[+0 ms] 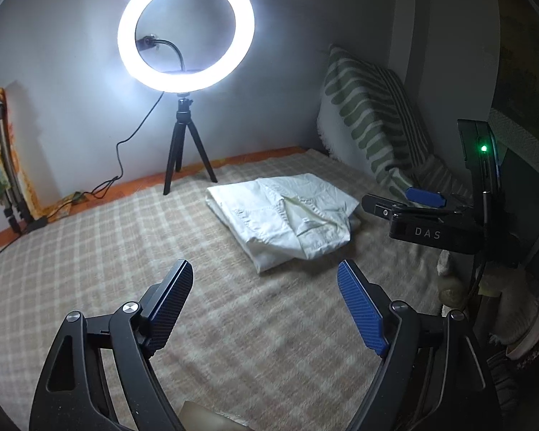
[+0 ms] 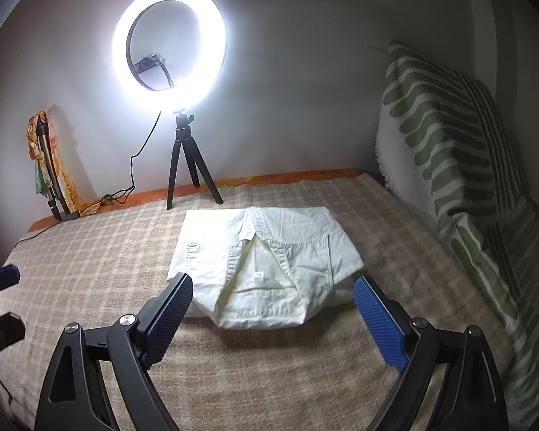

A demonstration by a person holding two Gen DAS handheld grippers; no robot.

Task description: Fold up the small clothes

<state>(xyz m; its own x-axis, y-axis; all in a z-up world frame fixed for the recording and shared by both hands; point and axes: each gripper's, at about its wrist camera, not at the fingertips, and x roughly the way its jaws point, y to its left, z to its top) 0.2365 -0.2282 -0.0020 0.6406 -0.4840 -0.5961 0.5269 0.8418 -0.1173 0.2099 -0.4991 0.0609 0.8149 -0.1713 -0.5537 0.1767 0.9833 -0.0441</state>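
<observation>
White shirt (image 2: 266,262) lies folded at frame centre; both grippers, left gripper (image 1: 266,309) and right gripper (image 2: 273,319), gape wide, holding nothing. Pinch 1 edge squarely.

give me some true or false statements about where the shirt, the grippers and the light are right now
1. The white shirt lies folded on the checked blanket. True.
2. The right gripper is shut on the shirt. False: its jaws are wide open, one on each side of the shirt's near edge, holding nothing.
3. The left gripper is open and holds nothing. True.
4. The ring light is switched off. False: it glows brightly on its black tripod.
5. The green-patterned pillow lies on top of the shirt. False: it leans against the wall to the right, apart from the shirt.
</observation>
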